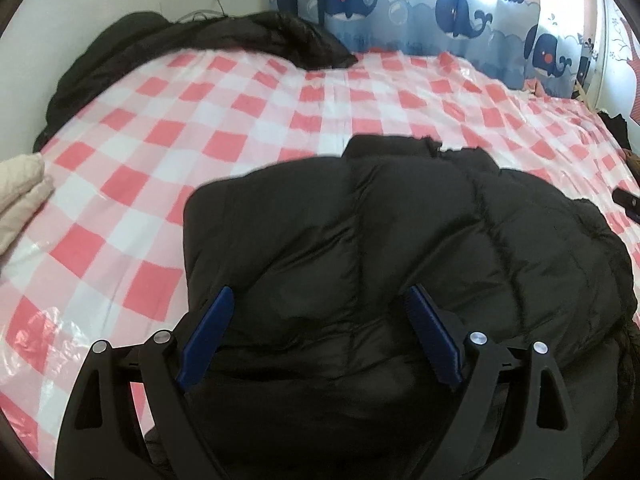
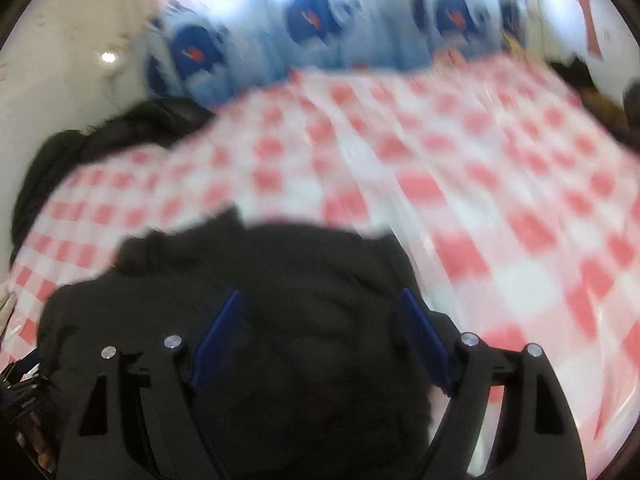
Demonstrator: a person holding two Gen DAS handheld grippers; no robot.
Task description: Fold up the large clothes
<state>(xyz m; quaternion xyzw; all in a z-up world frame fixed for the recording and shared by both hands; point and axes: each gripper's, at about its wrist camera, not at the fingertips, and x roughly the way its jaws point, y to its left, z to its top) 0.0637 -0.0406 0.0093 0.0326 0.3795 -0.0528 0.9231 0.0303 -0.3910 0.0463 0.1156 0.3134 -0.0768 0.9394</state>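
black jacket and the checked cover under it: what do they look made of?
Black jacket: looks like puffy quilted synthetic shell, nylon or polyester, faint sheen, stitched padded panels; filling not visible.
Checked cover: pink and white, probably thin plastic sheeting rather than cloth, going by glossy glare and crinkled clear-looking edges at lower left.

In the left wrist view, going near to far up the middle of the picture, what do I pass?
Left gripper, jaws open → black puffer jacket lying folded → bare pink-and-white checked bed cover → second dark garment heaped at the far edge → whale-print curtain.
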